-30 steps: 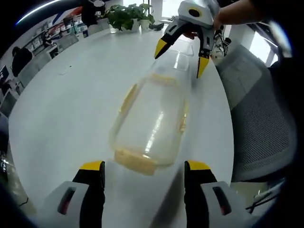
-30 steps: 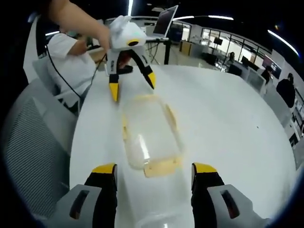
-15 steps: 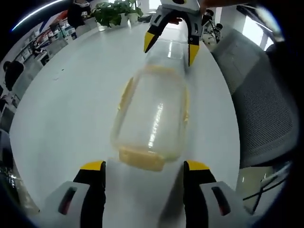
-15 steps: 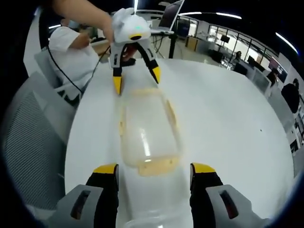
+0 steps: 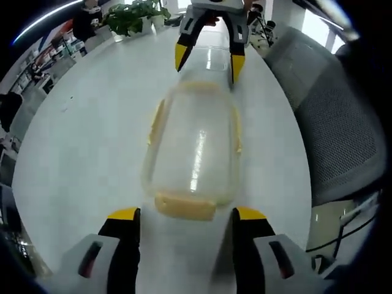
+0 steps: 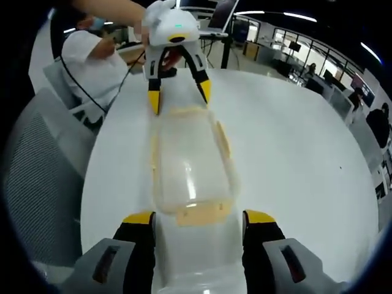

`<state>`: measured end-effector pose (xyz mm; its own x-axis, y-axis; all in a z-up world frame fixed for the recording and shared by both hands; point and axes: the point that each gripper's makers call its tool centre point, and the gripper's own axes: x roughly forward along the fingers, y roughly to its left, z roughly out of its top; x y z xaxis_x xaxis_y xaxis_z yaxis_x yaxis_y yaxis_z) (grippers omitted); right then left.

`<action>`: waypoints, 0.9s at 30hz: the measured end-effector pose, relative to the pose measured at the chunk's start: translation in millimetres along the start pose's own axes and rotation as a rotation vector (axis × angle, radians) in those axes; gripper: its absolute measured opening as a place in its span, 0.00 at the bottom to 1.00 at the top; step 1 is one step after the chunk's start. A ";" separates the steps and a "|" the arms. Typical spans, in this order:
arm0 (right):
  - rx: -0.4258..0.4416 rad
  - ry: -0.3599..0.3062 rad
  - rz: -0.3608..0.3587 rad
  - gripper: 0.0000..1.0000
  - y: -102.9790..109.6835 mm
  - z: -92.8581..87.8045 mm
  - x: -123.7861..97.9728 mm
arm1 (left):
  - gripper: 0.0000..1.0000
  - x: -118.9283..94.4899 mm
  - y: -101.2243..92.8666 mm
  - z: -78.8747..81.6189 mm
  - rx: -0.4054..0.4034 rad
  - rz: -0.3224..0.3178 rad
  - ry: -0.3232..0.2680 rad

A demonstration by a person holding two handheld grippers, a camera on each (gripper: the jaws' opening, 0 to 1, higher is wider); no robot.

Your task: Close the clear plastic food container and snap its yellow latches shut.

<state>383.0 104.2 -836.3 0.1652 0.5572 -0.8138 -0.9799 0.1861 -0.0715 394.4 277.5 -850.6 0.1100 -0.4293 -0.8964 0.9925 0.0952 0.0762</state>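
The clear plastic container (image 5: 195, 150) lies lengthwise on the white table (image 5: 79, 141), with yellow latches flared out along its sides and a yellow end latch (image 5: 184, 207) at its near end. My left gripper (image 5: 185, 215) is open, its jaws straddling that near end. At the far end hangs my right gripper (image 5: 208, 62), open, over a second clear plastic piece (image 5: 217, 56). In the right gripper view the same container (image 6: 190, 162) runs away from my open right gripper (image 6: 199, 217), whose jaws flank the end latch (image 6: 201, 214). The left gripper (image 6: 179, 97) stands open at the opposite end.
A grey mesh chair (image 5: 331, 122) stands close to the table's edge on one side. A potted plant (image 5: 128, 17) sits at the far rim. A seated person (image 6: 92, 67) and a laptop (image 6: 222, 18) are behind the left gripper. Bare tabletop (image 6: 294, 153) lies beside the container.
Both grippers have moved in toward the container's two ends, and the right gripper now hangs right at the far end. The container has stayed in place.
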 end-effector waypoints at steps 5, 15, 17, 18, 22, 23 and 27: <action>0.013 0.016 0.029 0.56 1.6 -0.8 2.3 | 0.57 1.3 0.2 -1.6 0.027 -0.015 0.019; -0.021 0.060 0.045 0.53 1.5 -4.3 7.6 | 0.57 5.8 -1.8 -0.3 0.052 -0.032 0.034; -0.028 0.070 0.050 0.52 1.8 -5.0 8.8 | 0.56 6.7 -2.7 -0.7 0.056 -0.034 0.040; -0.031 0.073 0.053 0.52 2.2 -4.9 9.6 | 0.56 6.5 -3.2 -0.1 0.057 -0.037 0.038; -0.054 0.093 0.060 0.52 2.3 -6.7 12.3 | 0.56 7.0 -3.7 1.7 0.059 -0.039 0.037; -0.054 0.095 0.061 0.52 2.0 -7.1 12.9 | 0.56 7.2 -3.7 1.7 0.060 -0.040 0.038; -0.053 0.104 0.065 0.52 0.2 -7.2 14.8 | 0.55 7.4 -4.4 1.5 0.064 -0.050 0.045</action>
<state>384.5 106.7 -852.5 0.0912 0.4789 -0.8731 -0.9932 0.1079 -0.0446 391.0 272.6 -857.0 0.0589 -0.3911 -0.9184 0.9982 0.0160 0.0572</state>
